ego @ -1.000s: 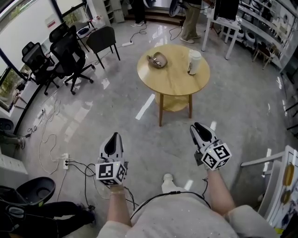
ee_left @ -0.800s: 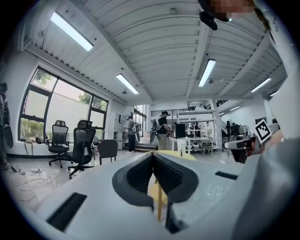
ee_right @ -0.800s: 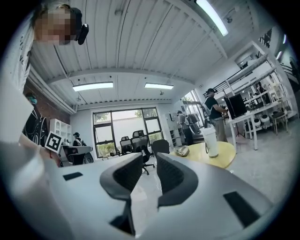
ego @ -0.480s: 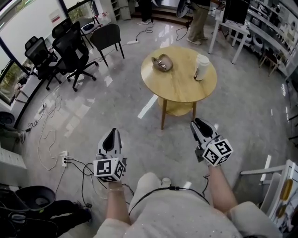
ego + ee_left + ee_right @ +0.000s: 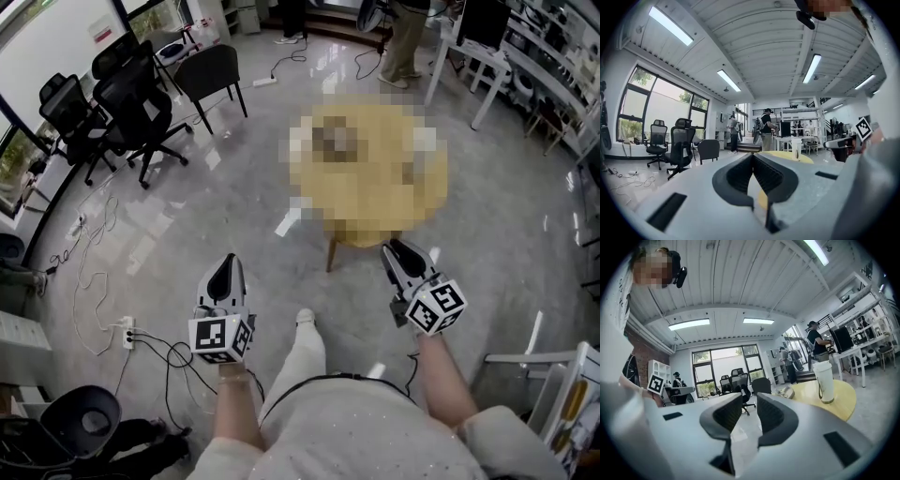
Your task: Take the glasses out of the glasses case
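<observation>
**Grippers well short of the table; the tall cup is the hazard**

The glasses case [image 5: 787, 392] lies on the round wooden table [image 5: 843, 401], ahead of both grippers and well apart from them. It sits left of a tall lidded cup [image 5: 824, 379] and a little farther off. Whether the case is open, and whether the glasses lie in it, is too small to tell.

A reach from the right would likely pass close by the cup, and a brush could topple it. The case looks small and rounded, so a one-sided push might slide it across the smooth top instead of opening it.

The right gripper [image 5: 749, 401] has just been opening its jaws. They stand wide apart with nothing between them. The left gripper [image 5: 751, 157] has its jaw tips together on nothing, and touches nothing.
</observation>
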### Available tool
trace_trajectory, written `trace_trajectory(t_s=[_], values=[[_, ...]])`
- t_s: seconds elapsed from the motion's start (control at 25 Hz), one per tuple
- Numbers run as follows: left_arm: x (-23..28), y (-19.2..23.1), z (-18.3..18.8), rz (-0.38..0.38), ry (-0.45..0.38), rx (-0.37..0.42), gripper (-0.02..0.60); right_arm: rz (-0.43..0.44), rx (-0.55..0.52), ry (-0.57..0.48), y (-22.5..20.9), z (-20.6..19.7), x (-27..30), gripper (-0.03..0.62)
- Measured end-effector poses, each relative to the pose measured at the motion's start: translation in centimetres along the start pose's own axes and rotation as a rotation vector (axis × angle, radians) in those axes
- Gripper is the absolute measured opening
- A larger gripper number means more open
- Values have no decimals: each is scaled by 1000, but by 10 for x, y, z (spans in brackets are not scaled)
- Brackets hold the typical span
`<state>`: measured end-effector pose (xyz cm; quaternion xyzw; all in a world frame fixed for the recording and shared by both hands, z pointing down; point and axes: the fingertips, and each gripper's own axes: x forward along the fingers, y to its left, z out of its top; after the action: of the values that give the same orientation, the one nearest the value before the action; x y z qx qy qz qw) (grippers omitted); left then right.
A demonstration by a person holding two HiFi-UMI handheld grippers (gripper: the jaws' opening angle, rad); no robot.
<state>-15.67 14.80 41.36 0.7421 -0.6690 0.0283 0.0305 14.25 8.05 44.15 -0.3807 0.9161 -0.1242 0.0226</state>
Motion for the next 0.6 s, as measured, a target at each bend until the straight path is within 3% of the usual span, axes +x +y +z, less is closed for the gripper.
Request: trace_trajectory(t_s=[0.6], values=[[170, 40, -5, -153, 42, -16, 5, -83, 42, 49, -63, -2, 129, 104]])
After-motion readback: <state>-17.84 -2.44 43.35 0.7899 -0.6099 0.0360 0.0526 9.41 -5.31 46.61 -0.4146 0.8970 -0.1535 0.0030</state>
